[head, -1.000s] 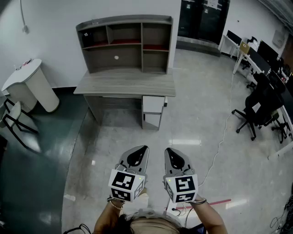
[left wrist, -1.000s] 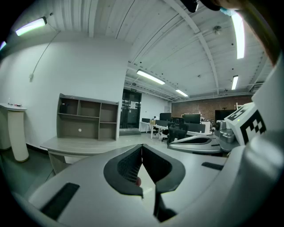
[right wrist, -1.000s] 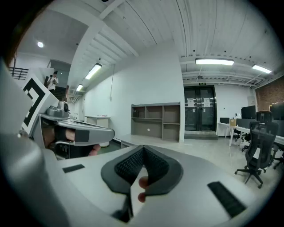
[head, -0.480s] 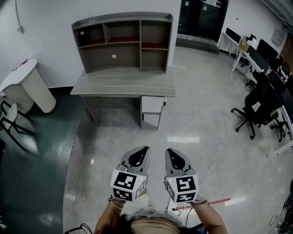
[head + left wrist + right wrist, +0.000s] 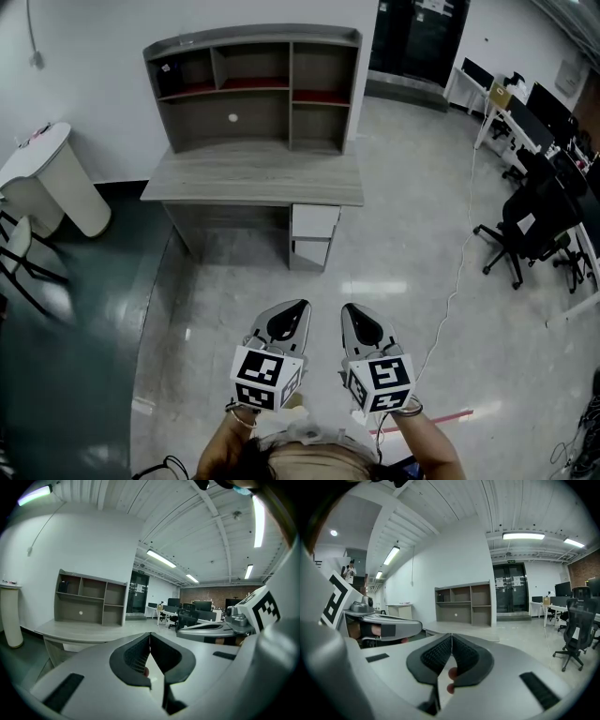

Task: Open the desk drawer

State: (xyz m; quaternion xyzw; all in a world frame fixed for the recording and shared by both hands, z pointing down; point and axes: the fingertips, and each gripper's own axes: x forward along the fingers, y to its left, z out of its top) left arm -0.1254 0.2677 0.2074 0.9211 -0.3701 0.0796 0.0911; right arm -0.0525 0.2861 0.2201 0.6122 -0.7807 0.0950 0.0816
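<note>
A grey wooden desk point(image 5: 253, 178) with a shelf hutch point(image 5: 251, 86) stands against the white wall. Under its right end sits a white drawer unit point(image 5: 313, 234) with its drawers closed. My left gripper point(image 5: 298, 304) and right gripper point(image 5: 345, 307) hang side by side low in the head view, well short of the desk, over the floor. Both are shut with nothing between the jaws. In the left gripper view the desk point(image 5: 79, 630) lies ahead to the left beyond the left gripper point(image 5: 149, 634). The right gripper view shows the hutch point(image 5: 464, 604) straight ahead past the right gripper point(image 5: 451, 635).
A white rounded table point(image 5: 52, 178) and a chair point(image 5: 23, 253) stand at the left. Black office chairs point(image 5: 525, 230) and white desks point(image 5: 511, 112) fill the right side. A white cable point(image 5: 450, 291) runs across the glossy floor. A dark glass door point(image 5: 417, 42) is behind.
The desk has grown slightly nearer and shifted in the head view as the person walks toward it. Both grippers stay shut and side by side.
</note>
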